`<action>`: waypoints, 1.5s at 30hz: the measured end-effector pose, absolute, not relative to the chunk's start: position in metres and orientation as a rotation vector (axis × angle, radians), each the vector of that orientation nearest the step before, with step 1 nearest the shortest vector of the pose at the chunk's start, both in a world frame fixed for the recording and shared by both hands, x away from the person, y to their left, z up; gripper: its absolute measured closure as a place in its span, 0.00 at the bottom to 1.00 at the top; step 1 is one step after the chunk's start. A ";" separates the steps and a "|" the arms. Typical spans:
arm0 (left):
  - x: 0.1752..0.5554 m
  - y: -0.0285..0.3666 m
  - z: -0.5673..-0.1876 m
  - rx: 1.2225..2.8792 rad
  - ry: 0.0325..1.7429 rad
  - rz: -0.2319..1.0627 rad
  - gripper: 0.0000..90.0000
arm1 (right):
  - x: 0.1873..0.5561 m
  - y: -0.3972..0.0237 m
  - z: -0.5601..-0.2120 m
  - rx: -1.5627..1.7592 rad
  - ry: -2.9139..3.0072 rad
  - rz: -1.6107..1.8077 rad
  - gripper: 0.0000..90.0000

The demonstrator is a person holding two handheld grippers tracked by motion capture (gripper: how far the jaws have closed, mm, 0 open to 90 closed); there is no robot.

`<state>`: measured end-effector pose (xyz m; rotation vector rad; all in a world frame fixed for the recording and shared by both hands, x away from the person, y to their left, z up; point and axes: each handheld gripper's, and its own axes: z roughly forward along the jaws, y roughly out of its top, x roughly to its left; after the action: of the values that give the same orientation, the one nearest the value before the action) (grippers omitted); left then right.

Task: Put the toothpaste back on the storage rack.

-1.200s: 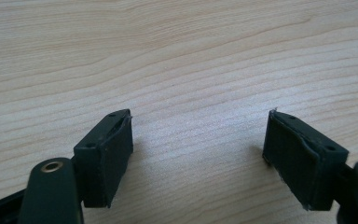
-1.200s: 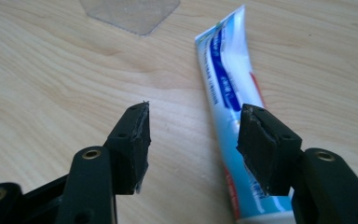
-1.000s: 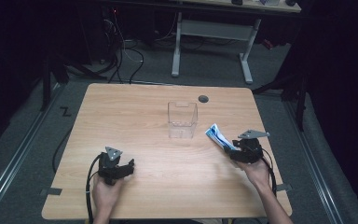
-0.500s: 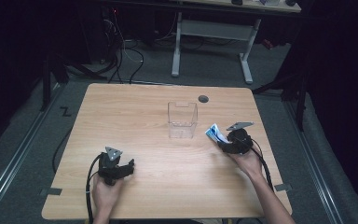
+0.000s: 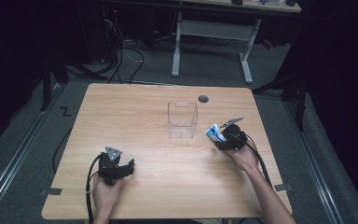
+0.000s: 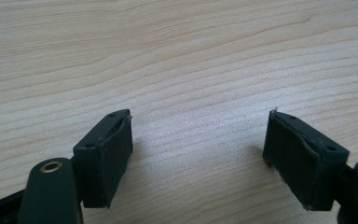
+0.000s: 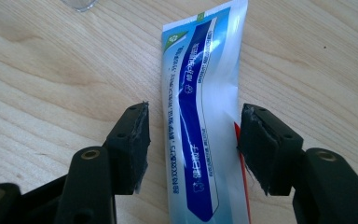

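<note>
The toothpaste tube (image 7: 200, 116) is lying flat on the table (image 5: 135, 116) near its right edge, a bit right of the clear plastic box (image 5: 182, 119) that sits around the middle of the surface; in the right gripper view the tube is seen running lengthwise straight up between the two black jaws, which are spread about as wide as the tube itself, one pad just beside each long edge, so it's bracketed but not yet squeezed as far as can be told; compared with a second ago the right gripper (image 5: 220, 138) has been brought in from nearer the right edge toward the box, and has been lowered over the tube, whose white-and-blue end (image 5: 213, 132) is still poking out on the box side in the high view; so the reach looks basically done and the grab seems to be the step in hand, with the box the likely destination, though that's a guess; the tube is soft, so a pinch across the middle could just buckle it; the left gripper (image 5: 121, 169) hasn't been moved at all, parked near the front left corner, jaws held wide apart over bare wood with nothing between them (image 6: 196, 154).
</note>
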<state>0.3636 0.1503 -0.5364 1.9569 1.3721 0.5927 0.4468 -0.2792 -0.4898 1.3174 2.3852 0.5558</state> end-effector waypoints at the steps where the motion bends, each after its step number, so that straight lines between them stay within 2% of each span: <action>1: 0.364 0.150 -0.536 1.955 1.373 0.593 0.27 | 0.449 -0.278 -0.490 1.320 2.388 0.539 0.48; 9: 0.364 0.150 -0.536 1.955 1.372 0.593 0.27 | 0.459 -0.277 -0.498 1.342 2.429 0.428 0.51; 20: 0.364 0.150 -0.536 1.957 1.372 0.592 0.27 | 0.468 -0.285 -0.499 1.480 2.461 0.477 0.53; 25: 0.364 0.150 -0.536 1.957 1.372 0.592 0.27 | 0.474 -0.284 -0.496 1.494 2.502 0.421 0.57; 37: 0.364 0.150 -0.536 1.957 1.371 0.592 0.27 | 0.477 -0.281 -0.490 1.460 2.537 0.349 0.76; 45: 0.364 0.150 -0.536 1.958 1.371 0.591 0.27 | 0.470 -0.291 -0.487 1.463 2.557 0.488 0.79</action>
<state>0.3638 0.1502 -0.5364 1.9583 1.3707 0.5913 0.4701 -0.2907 -0.4867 1.4629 2.5575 0.4878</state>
